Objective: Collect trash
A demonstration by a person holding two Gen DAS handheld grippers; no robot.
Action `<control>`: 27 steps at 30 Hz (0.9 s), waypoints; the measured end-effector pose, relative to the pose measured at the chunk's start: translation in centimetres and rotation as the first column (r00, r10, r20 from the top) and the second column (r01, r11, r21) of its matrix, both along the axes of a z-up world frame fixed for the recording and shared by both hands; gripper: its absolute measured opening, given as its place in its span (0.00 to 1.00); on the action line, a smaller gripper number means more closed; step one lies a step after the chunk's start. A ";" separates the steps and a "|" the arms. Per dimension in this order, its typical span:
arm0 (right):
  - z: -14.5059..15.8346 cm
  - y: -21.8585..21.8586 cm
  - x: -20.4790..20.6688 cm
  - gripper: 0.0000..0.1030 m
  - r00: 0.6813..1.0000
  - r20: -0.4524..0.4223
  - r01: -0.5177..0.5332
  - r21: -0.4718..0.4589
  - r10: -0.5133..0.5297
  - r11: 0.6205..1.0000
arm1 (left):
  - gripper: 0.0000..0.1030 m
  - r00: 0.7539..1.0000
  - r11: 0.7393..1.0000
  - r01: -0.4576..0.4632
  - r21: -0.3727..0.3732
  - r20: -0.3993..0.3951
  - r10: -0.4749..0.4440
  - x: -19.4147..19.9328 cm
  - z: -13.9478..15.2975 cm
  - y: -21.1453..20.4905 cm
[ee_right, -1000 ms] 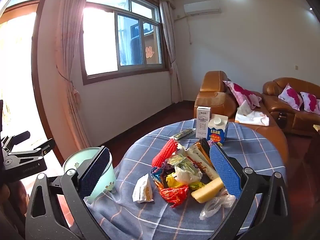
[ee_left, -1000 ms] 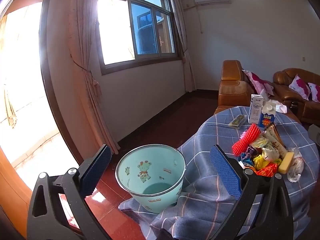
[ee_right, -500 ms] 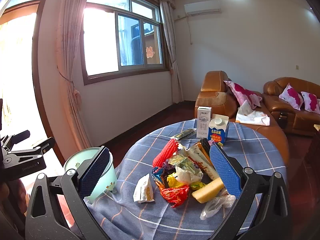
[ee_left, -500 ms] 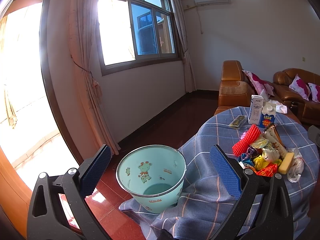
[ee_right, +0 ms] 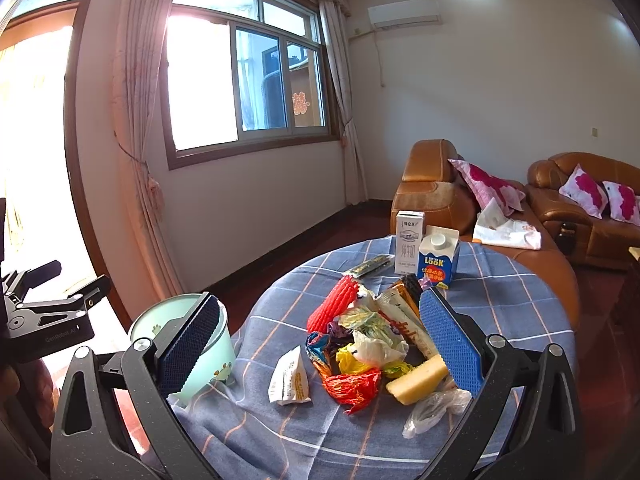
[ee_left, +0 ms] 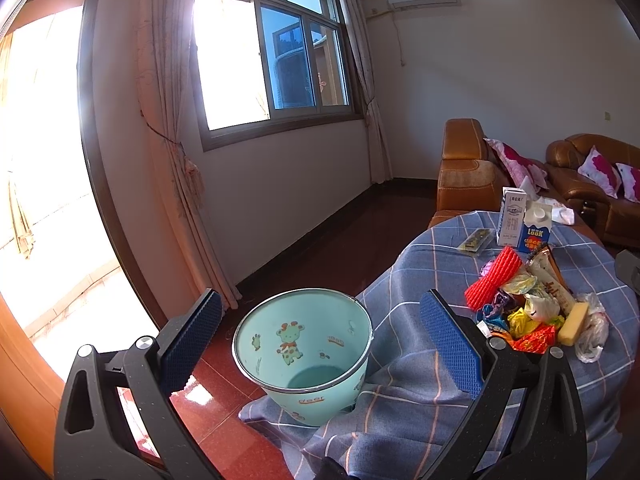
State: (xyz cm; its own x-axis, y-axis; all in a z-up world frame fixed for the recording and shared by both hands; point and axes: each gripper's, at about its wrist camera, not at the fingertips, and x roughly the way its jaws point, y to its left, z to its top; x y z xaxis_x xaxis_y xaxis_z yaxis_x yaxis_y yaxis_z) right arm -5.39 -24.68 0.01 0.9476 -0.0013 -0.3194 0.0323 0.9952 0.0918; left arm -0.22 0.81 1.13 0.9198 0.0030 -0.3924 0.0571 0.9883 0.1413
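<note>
Trash heap on a round worktop, pail at its edge

The worktop (ee_right: 500, 304) wears blue checked cloth, bare along its near rim. The mint pail (ee_left: 304, 354), metal-rimmed with "deer" printed low, stands beside it. A blue carton (ee_right: 438, 262) reads "LOOK". Crinkled wrappers (ee_right: 360, 344) are piled mid-cloth. Left tool (ee_left: 320, 344) and right tool (ee_right: 316, 344) both gape, holding nothing.

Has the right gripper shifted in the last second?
Barely: the right gripper has drifted slightly; the LOOK carton sits a touch right and lower in its view than before.
</note>
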 end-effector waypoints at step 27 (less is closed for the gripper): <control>-0.1 0.3 0.1 0.96 1.000 -0.003 -0.004 0.000 0.004 1.000 | 0.94 1.000 1.000 -0.001 0.002 0.001 0.001 0.0 -0.1 -0.1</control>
